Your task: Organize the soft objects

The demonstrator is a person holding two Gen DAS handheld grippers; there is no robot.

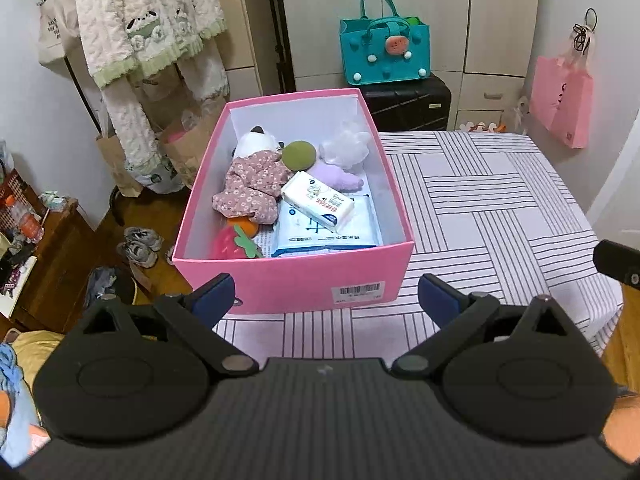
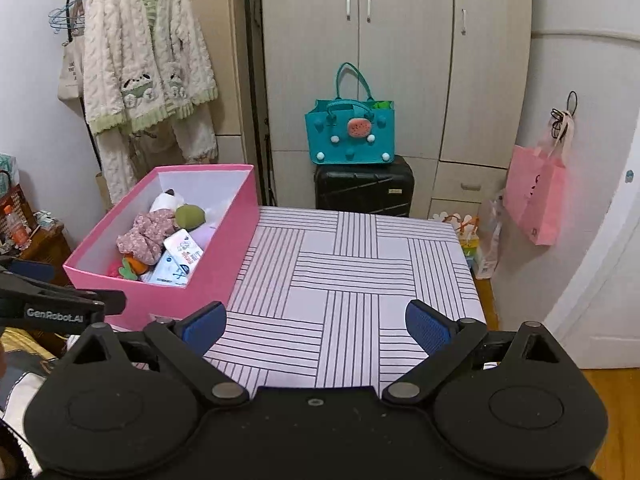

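A pink box (image 1: 320,276) stands on the left part of the striped table (image 1: 500,208); it also shows in the right wrist view (image 2: 224,256). Inside lie a panda doll in a floral dress (image 1: 250,184), a green round cushion (image 1: 299,155), a white fluffy toy (image 1: 346,146), a purple soft item (image 1: 340,178), tissue packs (image 1: 318,200), and a strawberry and carrot toy (image 1: 236,240). My left gripper (image 1: 326,300) is open and empty just before the box's near wall. My right gripper (image 2: 316,326) is open and empty over the table's front edge.
A teal bag (image 2: 352,132) sits on a black suitcase (image 2: 364,188) behind the table. A pink bag (image 2: 538,196) hangs at right. A fluffy robe (image 2: 148,60) hangs at left. Shoes (image 1: 140,246) lie on the floor. Wardrobe doors (image 2: 400,40) stand behind.
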